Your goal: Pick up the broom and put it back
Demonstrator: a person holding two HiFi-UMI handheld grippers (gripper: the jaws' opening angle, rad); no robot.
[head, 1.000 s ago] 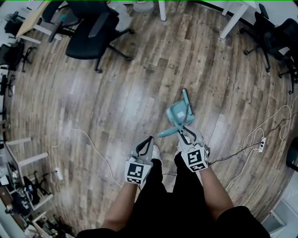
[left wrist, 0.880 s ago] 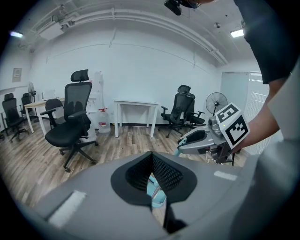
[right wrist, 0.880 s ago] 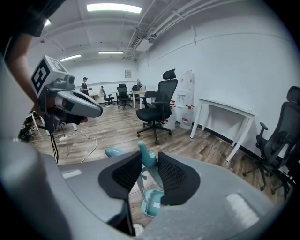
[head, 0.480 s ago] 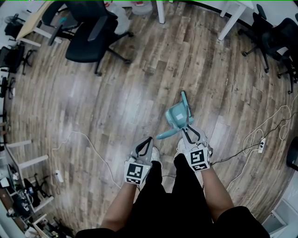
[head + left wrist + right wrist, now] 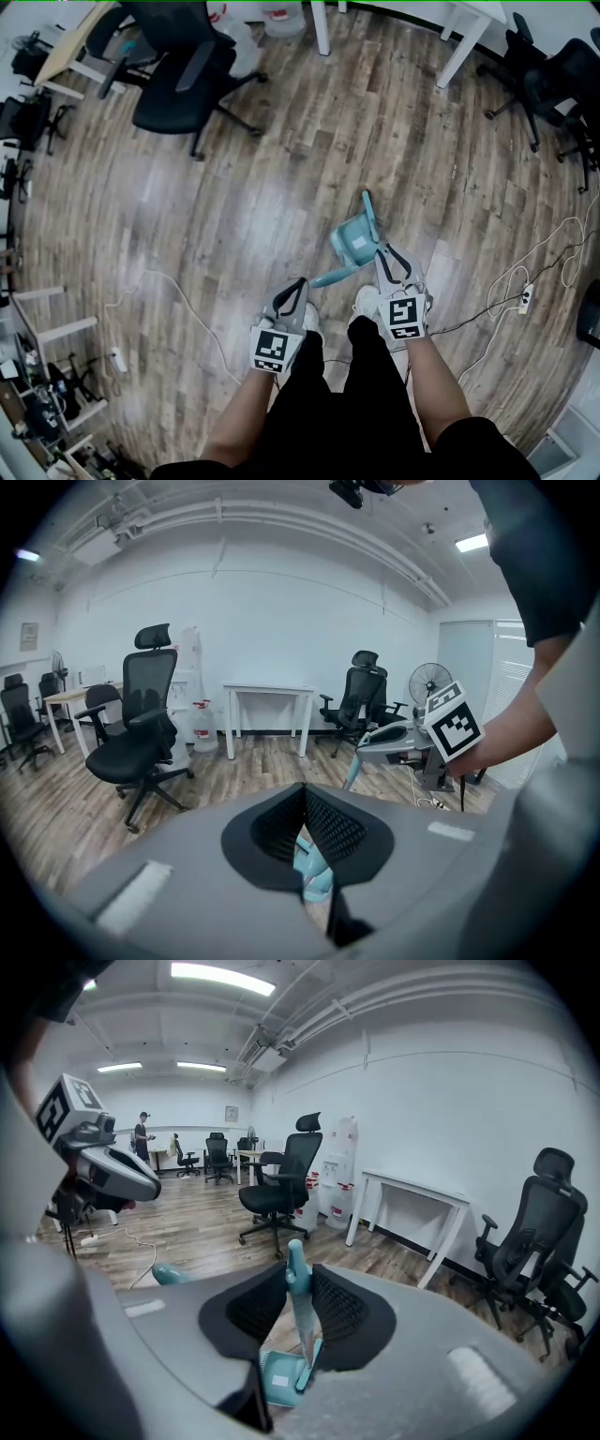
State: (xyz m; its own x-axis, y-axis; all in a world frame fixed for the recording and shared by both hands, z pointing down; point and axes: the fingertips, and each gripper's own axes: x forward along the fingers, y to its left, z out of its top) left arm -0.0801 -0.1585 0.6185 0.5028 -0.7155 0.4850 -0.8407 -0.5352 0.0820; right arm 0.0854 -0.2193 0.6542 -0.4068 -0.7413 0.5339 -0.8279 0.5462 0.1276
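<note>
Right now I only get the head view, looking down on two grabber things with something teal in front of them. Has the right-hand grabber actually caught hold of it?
Observer: It looks so. In the right gripper view a teal handle stands between the jaws of the right gripper. They have just been closing, and both pads look pressed against it.
Visitor: And the left one?
Observer: The left gripper view shows the left gripper with its jaw tips together and nothing between them.
Visitor: Is anyone else in the room?
Observer: Yes. The right gripper view shows a person standing far off at the back of the room.
</note>
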